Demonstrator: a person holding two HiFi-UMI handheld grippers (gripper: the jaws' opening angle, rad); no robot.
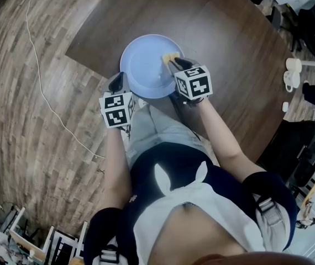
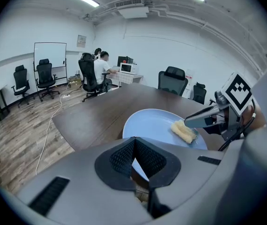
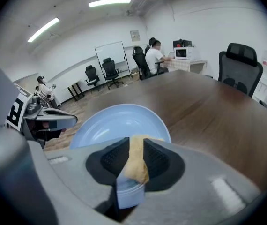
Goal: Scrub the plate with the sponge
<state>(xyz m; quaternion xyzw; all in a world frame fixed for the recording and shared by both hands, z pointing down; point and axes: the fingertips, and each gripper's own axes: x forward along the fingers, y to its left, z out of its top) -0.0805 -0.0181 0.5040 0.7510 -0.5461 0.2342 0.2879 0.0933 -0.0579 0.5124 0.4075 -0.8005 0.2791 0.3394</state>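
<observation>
Plate [image 1: 146,65], head view: lying pale blue and round on the dark table [image 1: 229,43], sitting close to the near edge beside a corner, leaving wide bare tabletop beyond and to the right. Being met at the near-left rim by the left gripper [image 1: 116,83] and on the right side by the right gripper [image 1: 174,62], pressing the yellow sponge [image 1: 170,56] onto the dish. Hiding the near rim under both grippers and their marker cubes. Standing well apart at the far right, white cups [image 1: 292,73]; trailing over the wood floor [image 1: 25,148] to the left, a thin cable [image 1: 41,87].

Left gripper view: clamping tight on the plate's rim, showing only a blue sliver between the pads (losing the dish's near part behind the grey gripper body). Looking smooth and evenly blue, with a shallow raised rim. Lying on the right inner slope, the sponge, touching the other gripper's tips.

Right gripper view: pinching the sponge, squeezing it into a narrow upright strip. Showing a blue piece just below it, hard to identify. Spreading just ahead, the plate, gripped at its left edge. Running open to the right toward office chairs [image 3: 239,67].
</observation>
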